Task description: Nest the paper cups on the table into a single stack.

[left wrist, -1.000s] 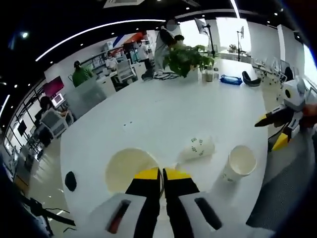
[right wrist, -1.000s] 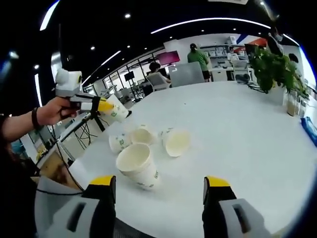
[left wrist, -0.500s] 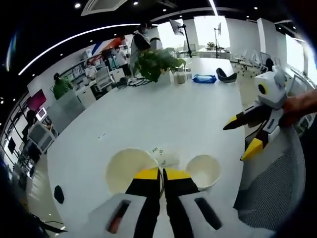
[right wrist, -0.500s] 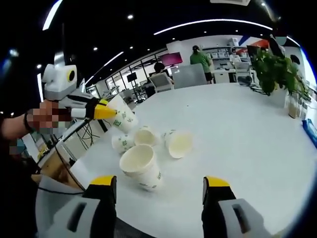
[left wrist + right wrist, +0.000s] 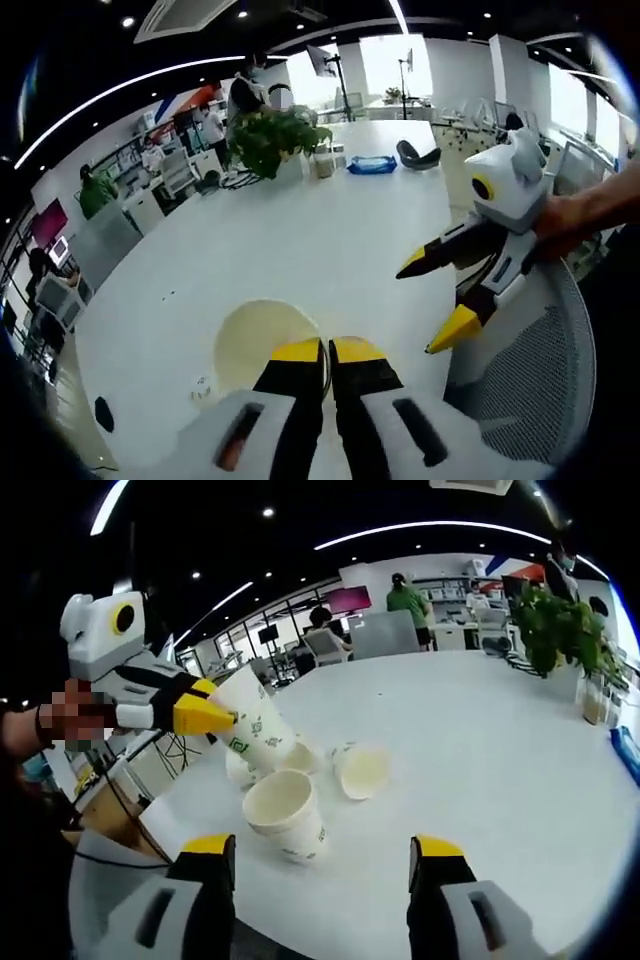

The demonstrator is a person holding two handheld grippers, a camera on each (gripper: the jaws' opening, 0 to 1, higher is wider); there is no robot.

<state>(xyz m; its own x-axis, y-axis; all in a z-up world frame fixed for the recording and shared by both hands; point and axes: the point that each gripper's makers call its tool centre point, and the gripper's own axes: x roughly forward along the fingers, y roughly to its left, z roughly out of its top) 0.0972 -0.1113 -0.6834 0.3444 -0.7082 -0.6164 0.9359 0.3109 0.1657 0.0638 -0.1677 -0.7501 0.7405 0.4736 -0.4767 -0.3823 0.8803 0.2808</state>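
Note:
My left gripper point(image 5: 325, 350) is shut on the rim of a white paper cup point(image 5: 262, 342), whose open mouth faces the camera. In the right gripper view that left gripper point(image 5: 212, 720) comes in from the left and holds the cup point(image 5: 255, 735) tilted in the air, just above the cups on the table. Below it an upright cup point(image 5: 285, 815) stands near the table's edge. A second cup point(image 5: 360, 770) lies on its side, and another point(image 5: 300, 755) lies behind. My right gripper point(image 5: 322, 850) is open with nothing in it; it is also in the left gripper view point(image 5: 437, 298).
The white table point(image 5: 480, 740) stretches far back. On its far end stand a potted plant point(image 5: 265, 140) and a blue object point(image 5: 372, 165). A mesh chair point(image 5: 530, 370) sits by the near edge. People are at desks point(image 5: 405, 600) behind.
My left gripper has carried its cup to the right and lower, to just over the cups on the table. In its view the table cups have slipped out below. The right gripper stays open.

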